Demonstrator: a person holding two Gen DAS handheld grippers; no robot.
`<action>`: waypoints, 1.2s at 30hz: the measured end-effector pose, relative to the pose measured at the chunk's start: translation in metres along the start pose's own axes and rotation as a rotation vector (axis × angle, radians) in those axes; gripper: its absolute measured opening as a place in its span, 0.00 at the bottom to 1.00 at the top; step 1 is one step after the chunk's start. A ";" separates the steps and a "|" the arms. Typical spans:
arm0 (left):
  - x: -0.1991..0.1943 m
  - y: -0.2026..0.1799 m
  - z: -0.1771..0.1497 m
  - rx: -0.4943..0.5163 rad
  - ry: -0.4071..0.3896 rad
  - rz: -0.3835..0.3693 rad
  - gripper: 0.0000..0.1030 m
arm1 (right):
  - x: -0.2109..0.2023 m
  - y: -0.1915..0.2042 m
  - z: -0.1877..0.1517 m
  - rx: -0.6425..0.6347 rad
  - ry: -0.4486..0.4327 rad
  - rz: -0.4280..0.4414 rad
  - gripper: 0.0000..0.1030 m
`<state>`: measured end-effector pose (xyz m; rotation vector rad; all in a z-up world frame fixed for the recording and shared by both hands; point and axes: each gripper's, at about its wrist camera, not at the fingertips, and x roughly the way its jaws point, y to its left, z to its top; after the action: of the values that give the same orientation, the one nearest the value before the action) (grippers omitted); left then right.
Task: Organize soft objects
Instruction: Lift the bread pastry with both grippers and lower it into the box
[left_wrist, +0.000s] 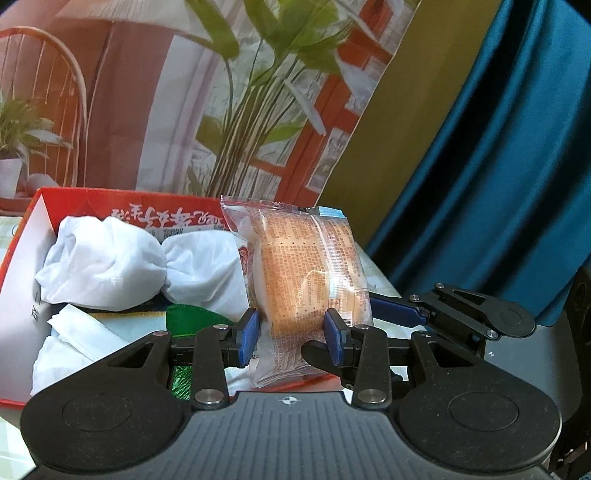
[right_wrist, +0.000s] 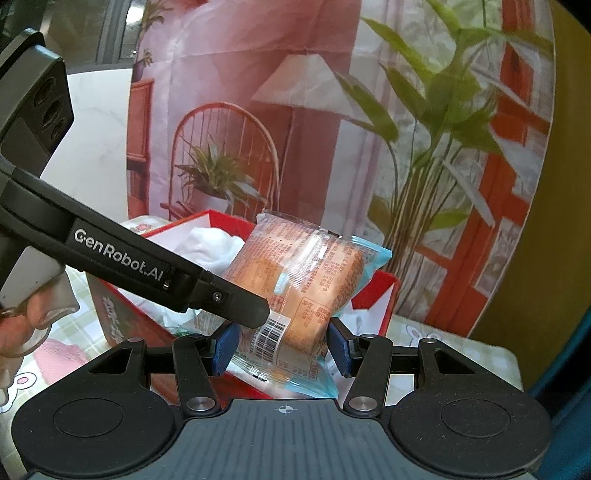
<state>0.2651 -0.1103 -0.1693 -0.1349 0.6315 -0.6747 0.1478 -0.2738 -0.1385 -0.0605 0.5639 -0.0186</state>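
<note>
The left gripper (left_wrist: 291, 334) is pinching a wrapped bread (left_wrist: 306, 280) near its lower end, both blue pads pressing into the clear wrapper so the packet is standing upright over the near right corner of the red box (left_wrist: 22, 251). The right gripper (right_wrist: 282, 349) is sitting around the same packet with its jaws spread; in the right wrist view its pads seem to be just beside the wrapper rather than squeezing it, though at the right pad I cannot tell whether there is contact. Inside the box a white cloth bundle (left_wrist: 110, 266) is filling the back, a folded white tissue (left_wrist: 74, 332) is lying at the front left, and something green (left_wrist: 188, 321) is showing in the middle, so the free room looks to be along the right wall, where the packet is already hovering. To do this step well, the bread is probably best lowered on its edge into that gap, with the grip kept light, since the loaf will squash and the slick film can slide between the pads. The right gripper is best kept as a guide, steadying the packet's bottom seam so it is not catching on the box rim. The left pads should be opening only once the packet is resting on the box floor or leaning against the cloth, or it may be tipping out over the low front wall.
</note>
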 end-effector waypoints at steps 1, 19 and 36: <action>0.002 0.001 0.000 -0.002 0.006 0.002 0.40 | 0.002 -0.001 -0.001 0.007 0.006 0.002 0.47; 0.022 0.008 0.004 -0.037 0.068 0.012 0.40 | 0.022 -0.007 -0.007 0.041 0.067 0.012 0.47; 0.028 0.007 0.007 -0.017 0.078 0.063 0.38 | 0.031 -0.008 -0.008 0.023 0.111 -0.021 0.52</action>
<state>0.2898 -0.1225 -0.1803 -0.1042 0.7141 -0.6160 0.1697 -0.2830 -0.1613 -0.0435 0.6737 -0.0489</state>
